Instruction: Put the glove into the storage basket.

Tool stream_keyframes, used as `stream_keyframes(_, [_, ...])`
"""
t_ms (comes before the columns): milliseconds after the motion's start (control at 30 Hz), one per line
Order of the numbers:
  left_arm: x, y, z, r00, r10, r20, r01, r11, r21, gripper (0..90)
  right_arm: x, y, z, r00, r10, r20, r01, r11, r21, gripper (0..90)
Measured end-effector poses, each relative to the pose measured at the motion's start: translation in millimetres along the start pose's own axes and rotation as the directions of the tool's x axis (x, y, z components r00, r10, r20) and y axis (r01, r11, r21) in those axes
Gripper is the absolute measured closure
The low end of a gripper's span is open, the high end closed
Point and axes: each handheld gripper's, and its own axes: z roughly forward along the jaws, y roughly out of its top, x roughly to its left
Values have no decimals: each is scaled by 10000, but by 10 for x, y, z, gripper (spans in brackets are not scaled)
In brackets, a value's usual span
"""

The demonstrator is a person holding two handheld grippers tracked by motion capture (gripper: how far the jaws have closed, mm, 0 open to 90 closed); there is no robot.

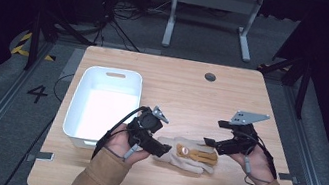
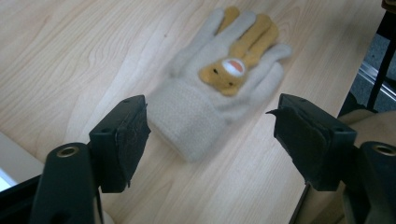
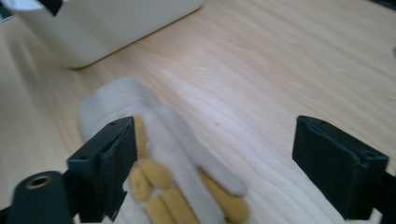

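Observation:
A cream knitted glove (image 1: 185, 161) lies flat on the wooden table (image 1: 188, 89) near its front edge, with a smaller yellow-brown glove (image 1: 198, 153) on top of it. My left gripper (image 1: 166, 148) sits at the cuff end and is open. In the left gripper view the cream glove (image 2: 201, 109) lies just ahead of the left gripper (image 2: 211, 112), and the pads do not touch it. My right gripper (image 1: 208, 143) hovers open over the fingertip end. In the right gripper view the cream glove (image 3: 154, 123) and the yellow fingers (image 3: 161, 191) lie below the right gripper (image 3: 215, 140), by its left jaw.
A white plastic bin (image 1: 111, 70) stands on the left half of the table, close behind my left hand; its wall (image 3: 107, 32) is seen at the top of the right gripper view. A round cable hole (image 1: 210, 76) sits near the far edge. Bare wood lies to the right.

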Motion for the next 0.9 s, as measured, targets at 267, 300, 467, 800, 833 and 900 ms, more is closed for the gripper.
stream_keyframes(267, [6, 36, 29, 9999, 120, -34, -122, 9993, -349, 262, -252, -110, -244, 9901, 1020, 965, -933, 9915, -907, 82])
stream_keyframes(300, [2, 33, 30, 9998, 155, -139, -160, 9991, -403, 262, -252, -110, -244, 9901, 1020, 965, -933, 9915, -907, 82])
stream_keyframes(467, [15, 37, 50, 9997, 198, -141, -205, 9986, -496, 272, -416, -198, -328, 9816, 1410, 1287, -1280, 9863, -1040, 68])
stream_keyframes(800, [52, 24, 98, 9996, 225, -153, -235, 9971, -730, 246, -621, -322, -426, 9641, 1869, 1888, -1614, 9765, -1428, 40])
stream_keyframes(833, [53, 24, 98, 9996, 244, -154, -255, 9969, -743, 246, -656, -345, -437, 9609, 1965, 1951, -1691, 9744, -1483, 40])
stream_keyframes(900, [51, 25, 100, 9994, 311, -133, -320, 9966, -756, 246, -674, -356, -436, 9602, 1992, 1958, -1728, 9744, -1441, 41])
